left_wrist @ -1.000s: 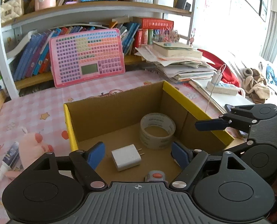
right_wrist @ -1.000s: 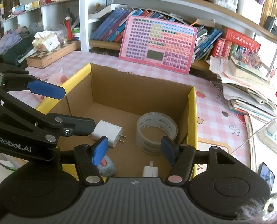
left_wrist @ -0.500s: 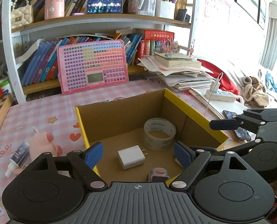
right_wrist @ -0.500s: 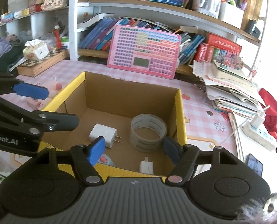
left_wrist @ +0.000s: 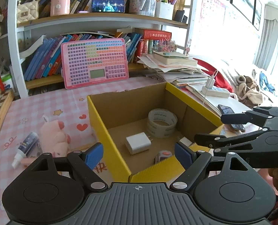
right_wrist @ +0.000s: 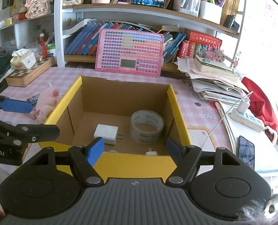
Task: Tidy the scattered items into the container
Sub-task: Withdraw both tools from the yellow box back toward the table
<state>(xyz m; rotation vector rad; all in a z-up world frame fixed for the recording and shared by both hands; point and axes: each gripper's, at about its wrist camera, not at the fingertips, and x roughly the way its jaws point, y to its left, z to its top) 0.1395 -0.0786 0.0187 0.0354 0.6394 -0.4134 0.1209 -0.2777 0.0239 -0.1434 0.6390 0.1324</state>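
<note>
Both claws gape wide and carry nothing: left gripper (left_wrist: 139, 154) hangs over the near-left corner of the box (left_wrist: 109, 144), right gripper (right_wrist: 134, 147) over its near wall. Already inside, near to far: a small red-topped item (left_wrist: 163, 154) against the near wall, a small white plug (right_wrist: 151, 152) at about 5 o'clock on the floor, the charger (left_wrist: 138, 145) at centre, the tape (left_wrist: 162, 122) at about 1 o'clock. Still outside, at 9 o'clock of the box: the pig (left_wrist: 53, 137) just beside the left wall, and the tube (left_wrist: 25, 147) touching the pig on its outer side. Risks, judged: the left gripper's path to the pig runs close along the yellow rim, so a low pad could catch it and shove the light box. The pig is soft; a shallow pinch may slip off. Tube and pig touch, so grabbing one may roll the other away. The two grippers sit near each other and could collide.
</note>
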